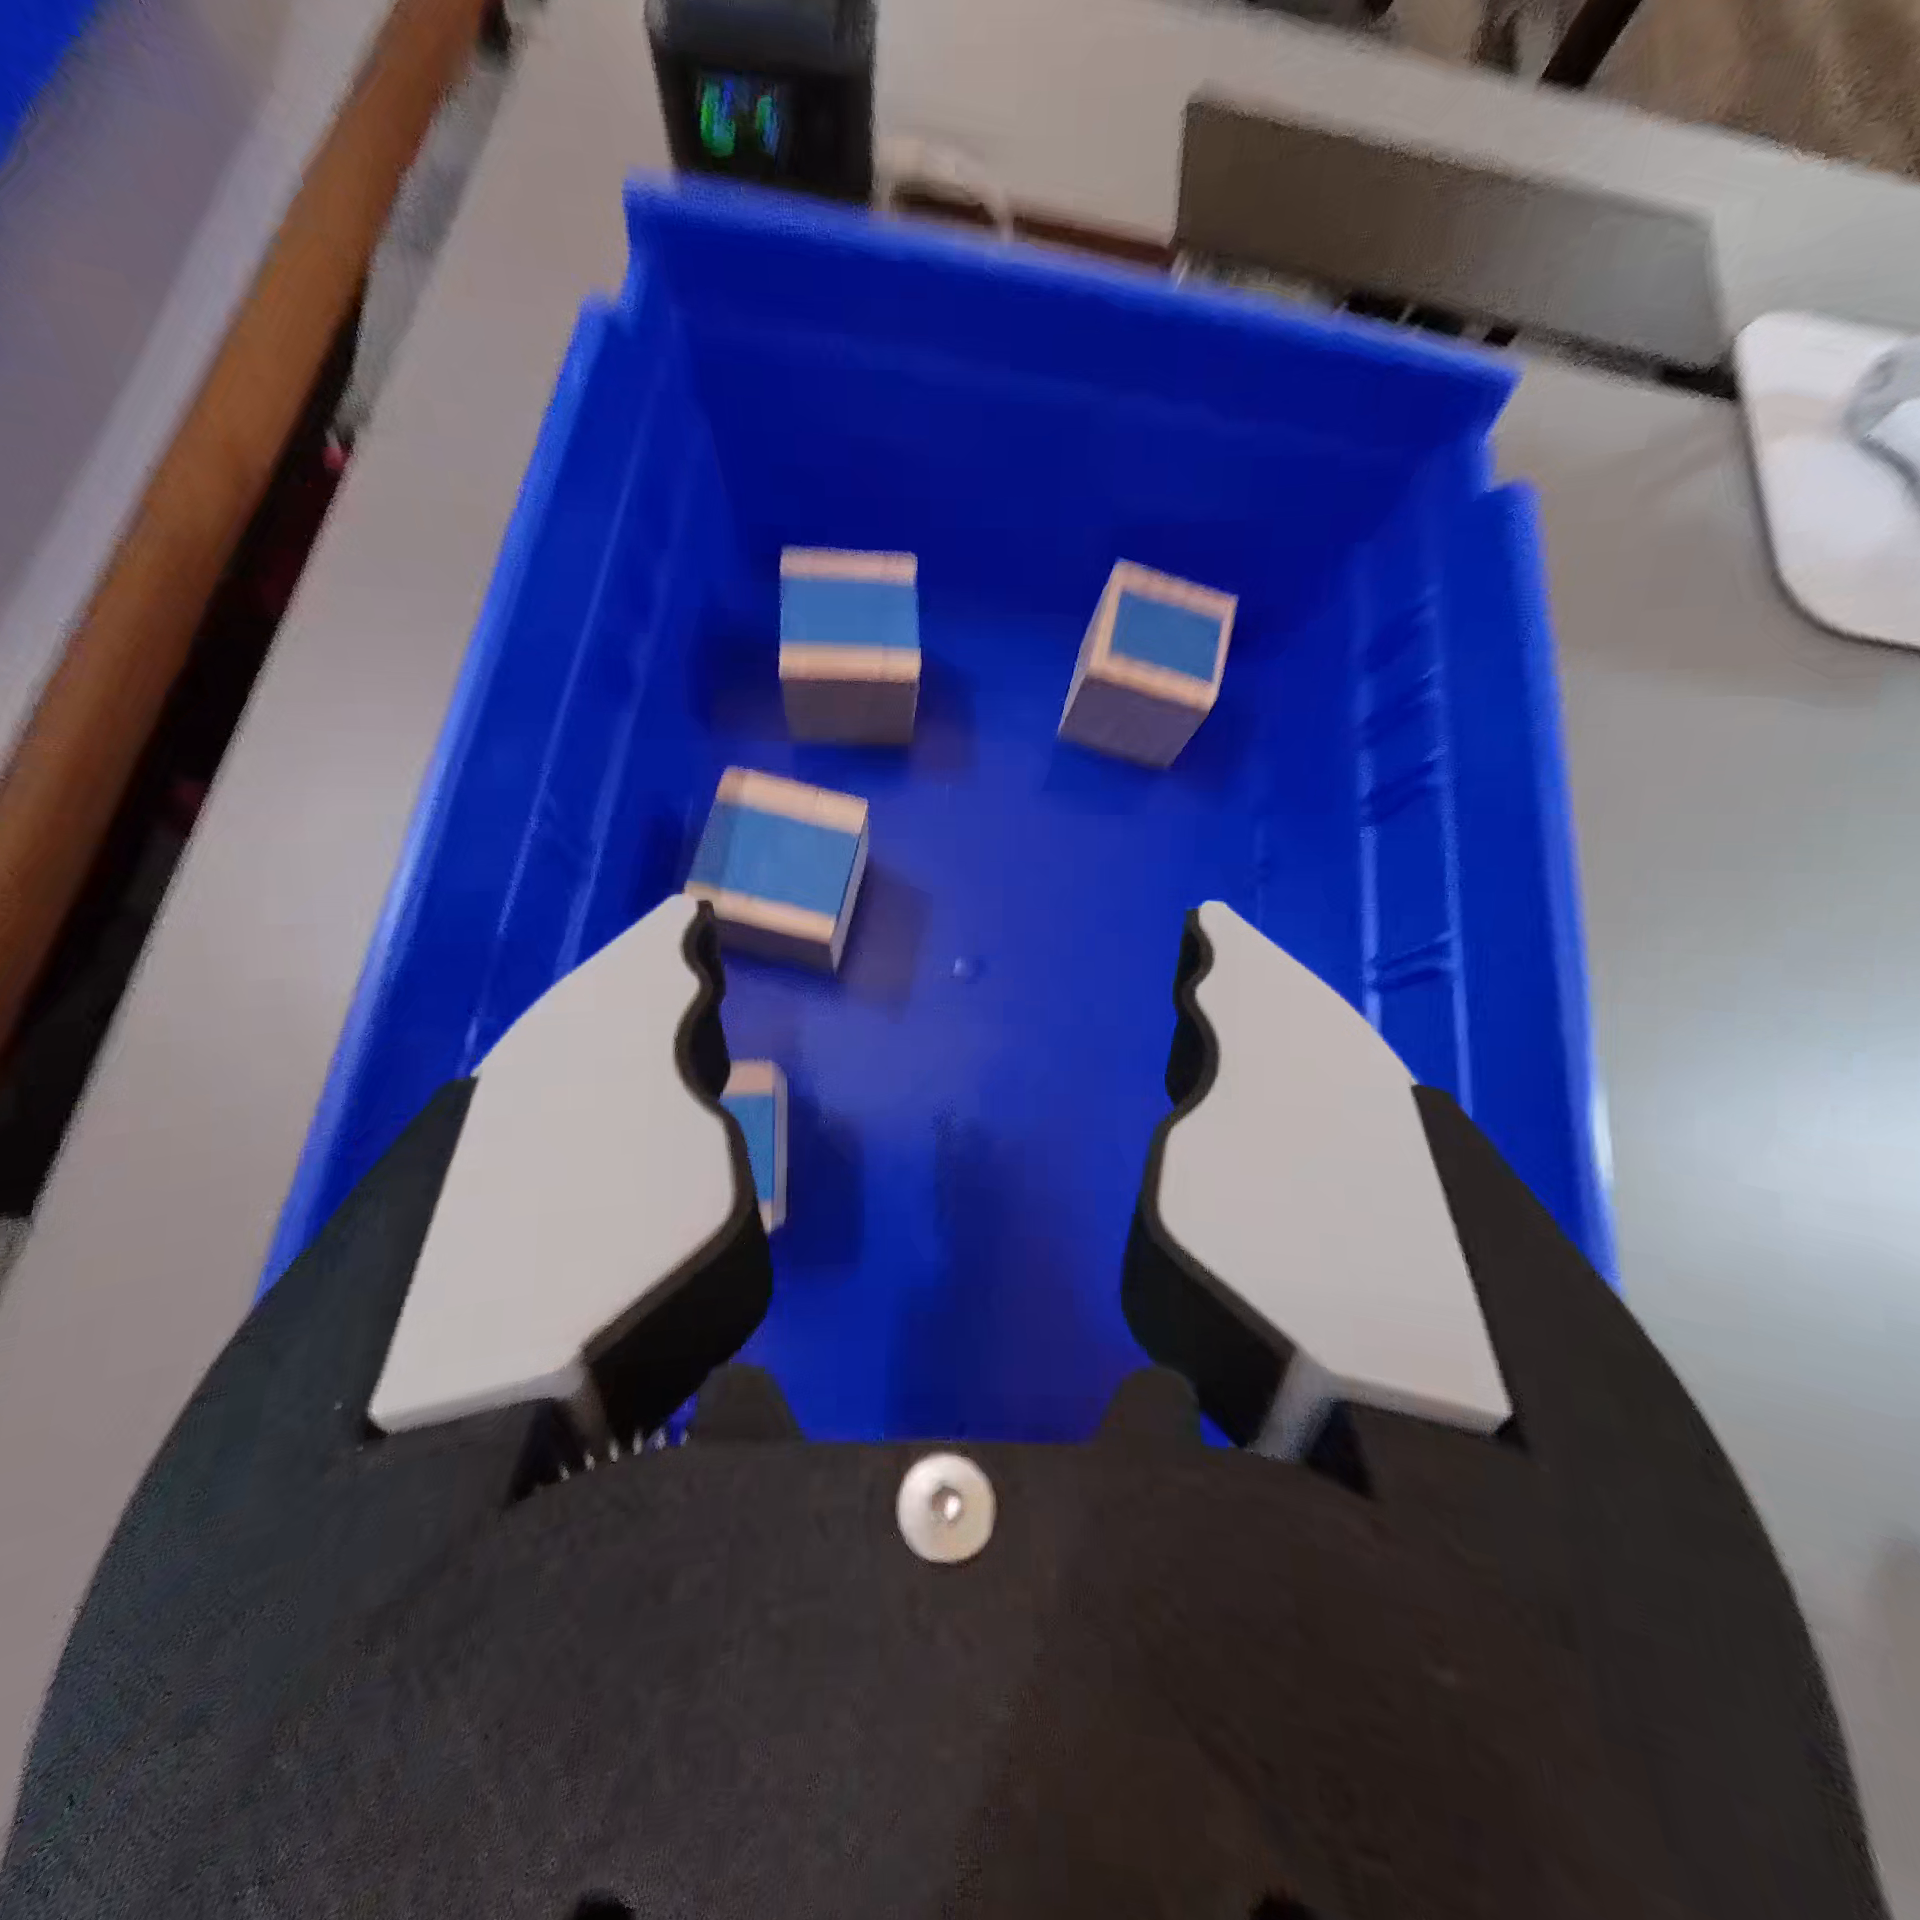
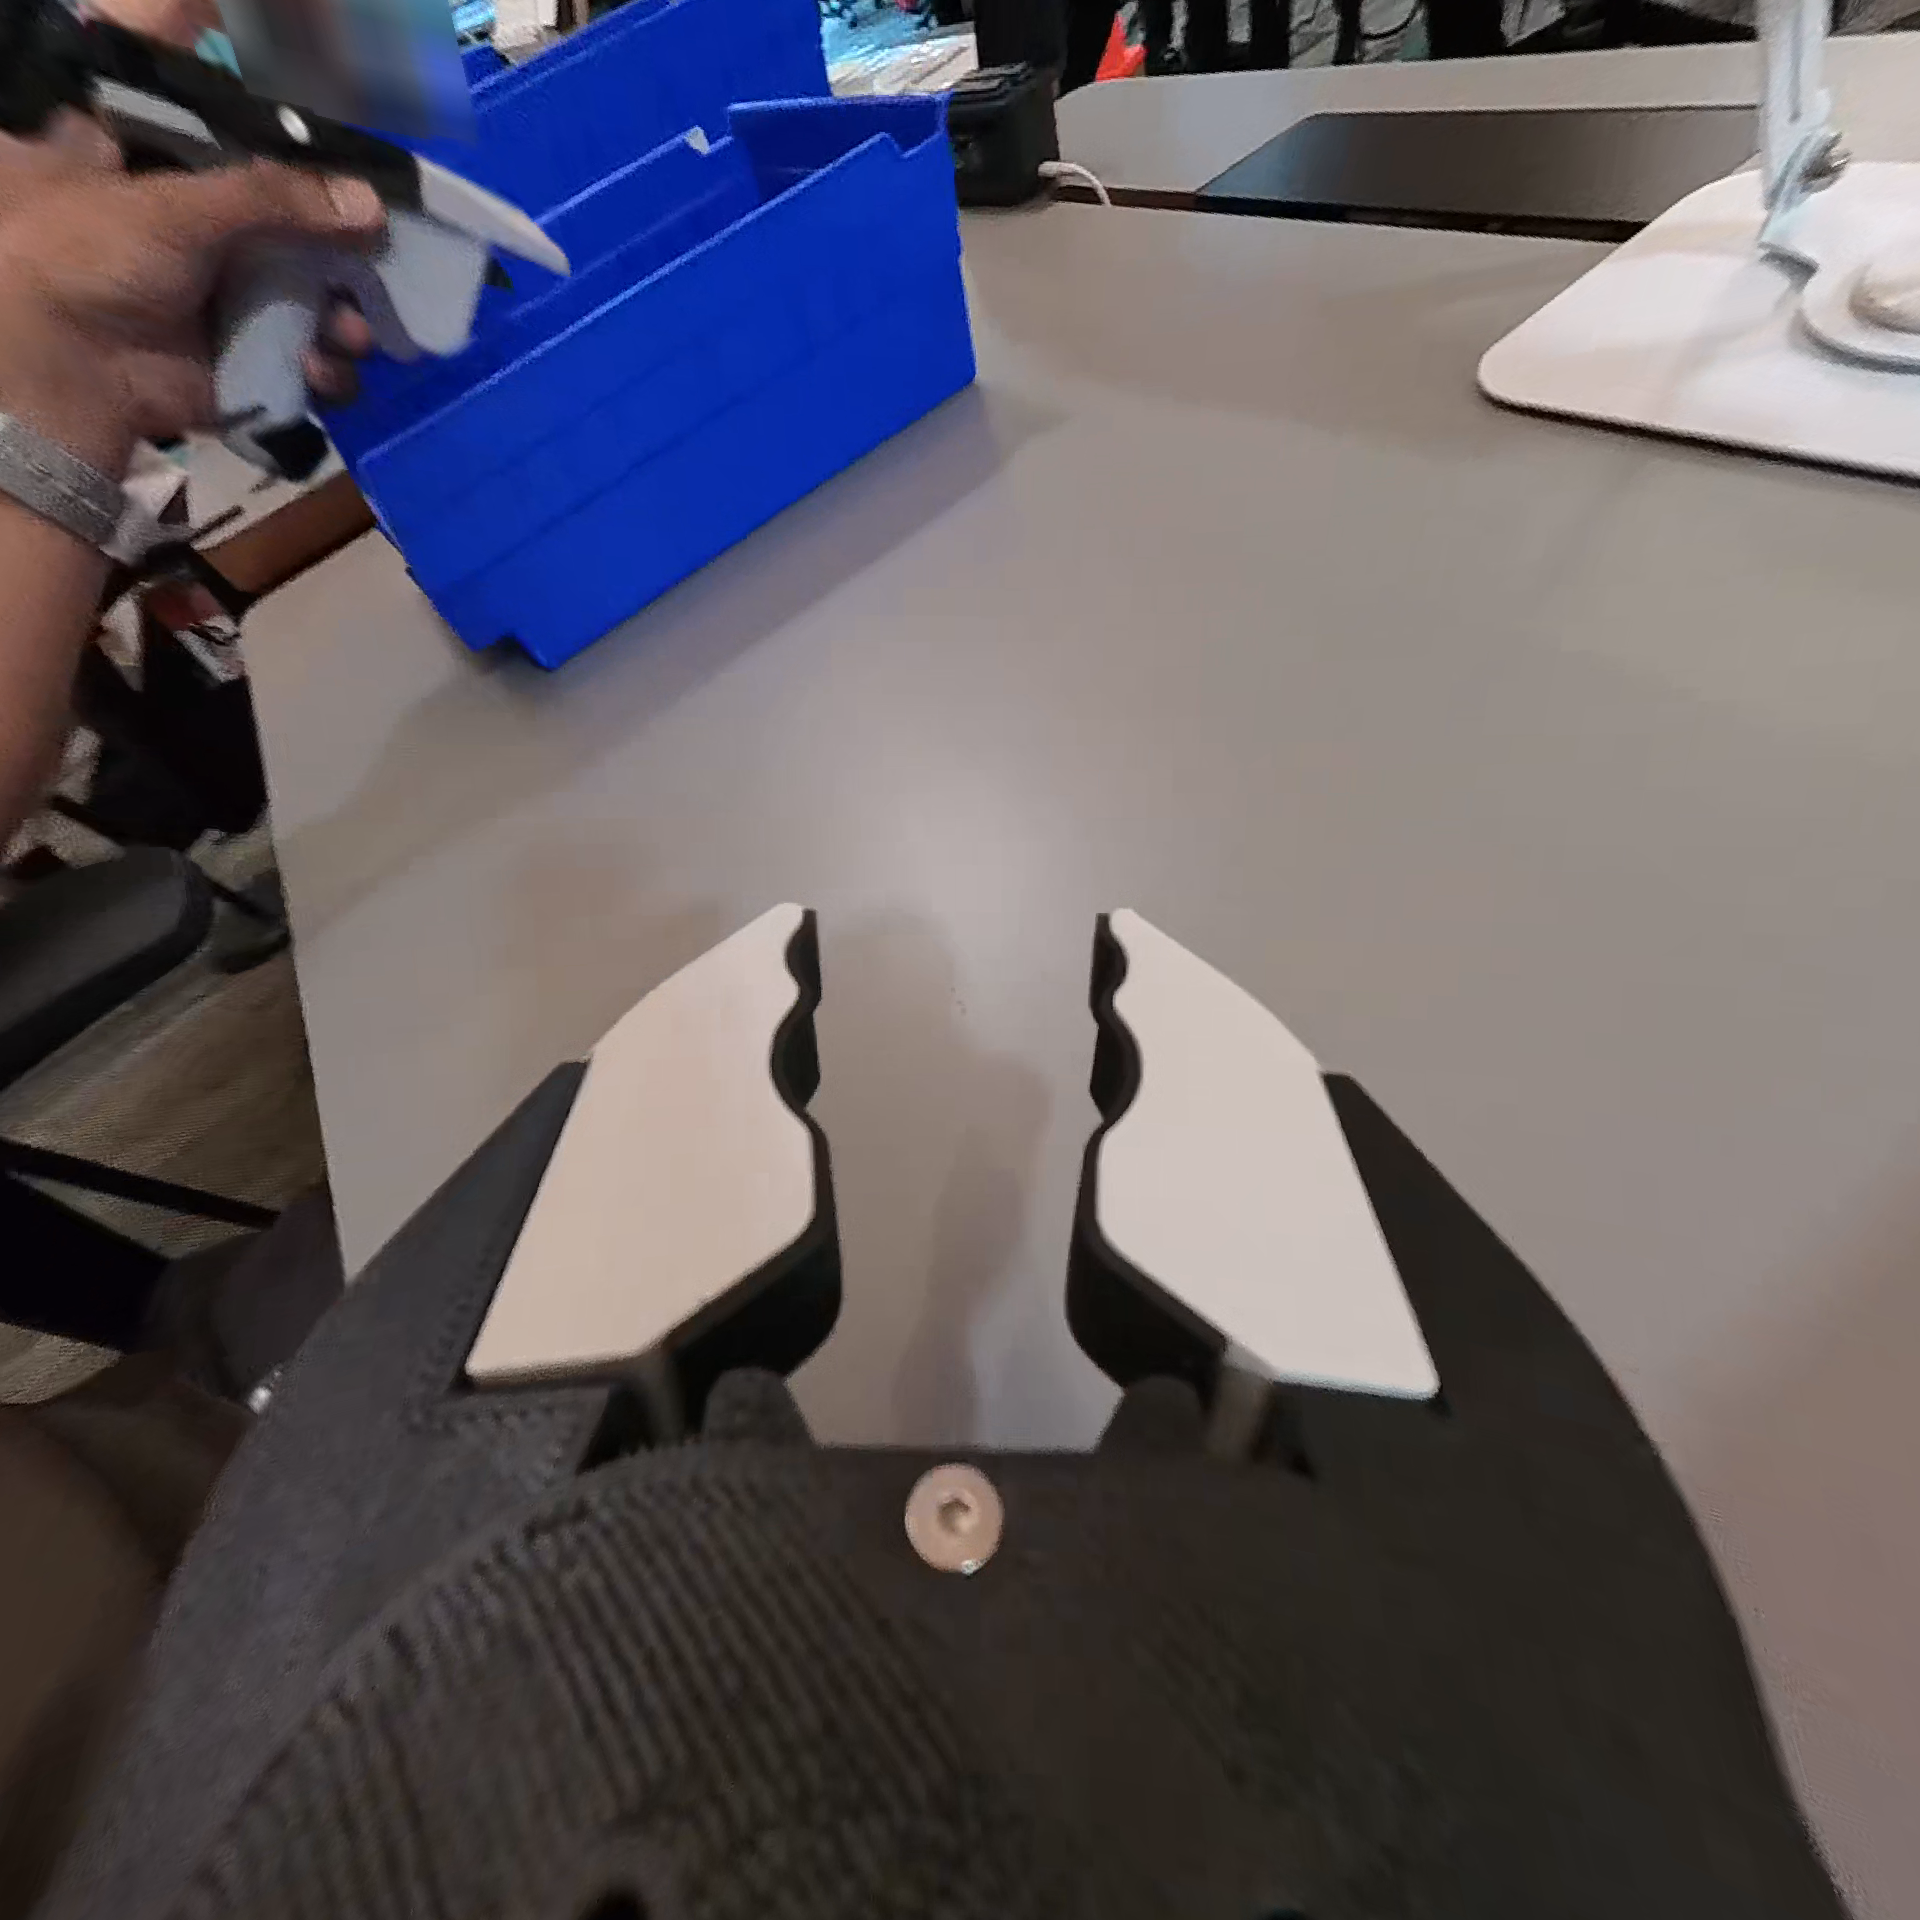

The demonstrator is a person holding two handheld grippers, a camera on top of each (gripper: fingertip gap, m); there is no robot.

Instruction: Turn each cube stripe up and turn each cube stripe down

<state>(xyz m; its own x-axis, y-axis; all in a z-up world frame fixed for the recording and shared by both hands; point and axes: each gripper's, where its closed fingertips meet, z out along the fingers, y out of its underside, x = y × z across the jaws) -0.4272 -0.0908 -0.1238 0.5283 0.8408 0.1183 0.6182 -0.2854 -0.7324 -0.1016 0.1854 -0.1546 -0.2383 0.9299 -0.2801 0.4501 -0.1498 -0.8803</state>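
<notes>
In the left wrist view a blue bin (image 1: 1455, 831) holds several pale wooden cubes with blue stripes. One cube (image 1: 849, 644) stands far left, one (image 1: 1148, 665) far right, one (image 1: 779, 868) nearer, all with the blue stripe on top. A fourth cube (image 1: 764, 1138) is partly hidden behind my left finger. My left gripper (image 1: 945, 914) is open and empty above the bin's near end. My right gripper (image 2: 954, 920) is open and empty over the bare grey table, apart from the bin (image 2: 665, 416). The left gripper (image 2: 436, 260) also shows there, held by a hand above the bin.
A black device with a green display (image 1: 753, 104) stands behind the bin. A white stand base (image 2: 1704, 343) sits at the right of the table. A dark flat panel (image 1: 1444, 239) lies behind the bin. The table edge (image 2: 270, 790) runs along the left.
</notes>
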